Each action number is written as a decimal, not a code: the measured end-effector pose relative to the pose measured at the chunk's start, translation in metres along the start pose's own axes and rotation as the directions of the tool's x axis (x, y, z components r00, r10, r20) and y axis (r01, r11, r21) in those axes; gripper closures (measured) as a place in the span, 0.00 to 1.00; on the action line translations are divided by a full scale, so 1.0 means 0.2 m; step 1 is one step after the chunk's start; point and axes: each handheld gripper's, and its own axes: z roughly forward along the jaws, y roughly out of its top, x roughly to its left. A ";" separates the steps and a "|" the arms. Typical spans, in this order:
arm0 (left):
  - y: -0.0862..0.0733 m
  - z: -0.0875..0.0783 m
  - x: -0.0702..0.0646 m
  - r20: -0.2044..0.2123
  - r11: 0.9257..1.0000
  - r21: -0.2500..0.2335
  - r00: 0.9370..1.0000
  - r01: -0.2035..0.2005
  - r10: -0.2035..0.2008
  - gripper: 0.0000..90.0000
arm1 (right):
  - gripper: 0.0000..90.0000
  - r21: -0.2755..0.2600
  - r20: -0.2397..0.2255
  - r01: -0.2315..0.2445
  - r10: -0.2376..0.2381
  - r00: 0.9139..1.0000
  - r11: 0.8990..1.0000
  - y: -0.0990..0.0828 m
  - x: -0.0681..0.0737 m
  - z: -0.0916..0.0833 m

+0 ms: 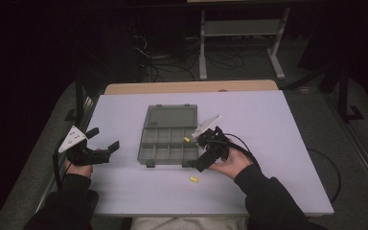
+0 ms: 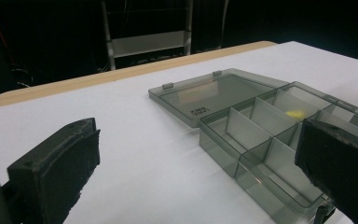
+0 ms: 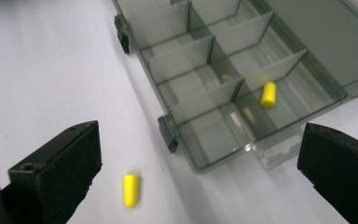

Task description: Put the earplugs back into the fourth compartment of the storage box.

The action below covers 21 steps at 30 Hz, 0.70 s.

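Note:
A grey see-through compartment box (image 1: 166, 152) lies open at the table's middle, its lid (image 1: 170, 116) flat behind it. One yellow earplug (image 1: 187, 139) rests in a right-hand compartment (image 3: 268, 94). A second yellow earplug (image 1: 193, 179) lies on the table in front of the box (image 3: 130, 190). My right gripper (image 1: 200, 152) hovers at the box's front right corner, open and empty, its jaws (image 3: 200, 149) spanning that corner and the loose earplug. My left gripper (image 1: 104, 138) stands open and empty left of the box, pointing at it (image 2: 196, 154).
The white tabletop (image 1: 268, 124) has free room on both sides of the box and a wooden strip (image 1: 191, 86) at its far edge. The right gripper's black cable (image 1: 242, 143) loops on the table to the right. A metal frame (image 1: 239, 28) and cables stand on the dark floor behind.

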 end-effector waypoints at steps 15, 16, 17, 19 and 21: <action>0.00 0.00 0.00 0.000 1.000 -0.001 1.000 0.001 -0.001 0.00 | 0.00 0.031 -0.044 0.013 -0.011 0.999 0.999 -0.14 0.10 0.04; 0.00 0.00 0.00 -0.001 1.000 -0.001 1.000 0.000 0.000 0.00 | 0.00 0.036 -0.045 0.010 -0.008 0.999 0.999 -0.14 0.11 0.04; 0.00 0.00 0.00 -0.001 1.000 -0.001 1.000 0.000 0.000 0.00 | 0.00 0.039 -0.048 0.014 -0.013 0.999 0.999 -0.15 0.11 0.05; 0.00 0.00 0.00 -0.001 1.000 -0.001 1.000 0.000 0.000 0.00 | 0.00 0.046 -0.051 0.019 -0.016 0.999 0.999 -0.15 0.13 0.06; 0.00 0.00 0.00 -0.001 1.000 -0.001 1.000 0.000 0.000 0.00 | 0.00 0.048 -0.057 0.024 -0.021 0.998 0.999 -0.16 0.14 0.07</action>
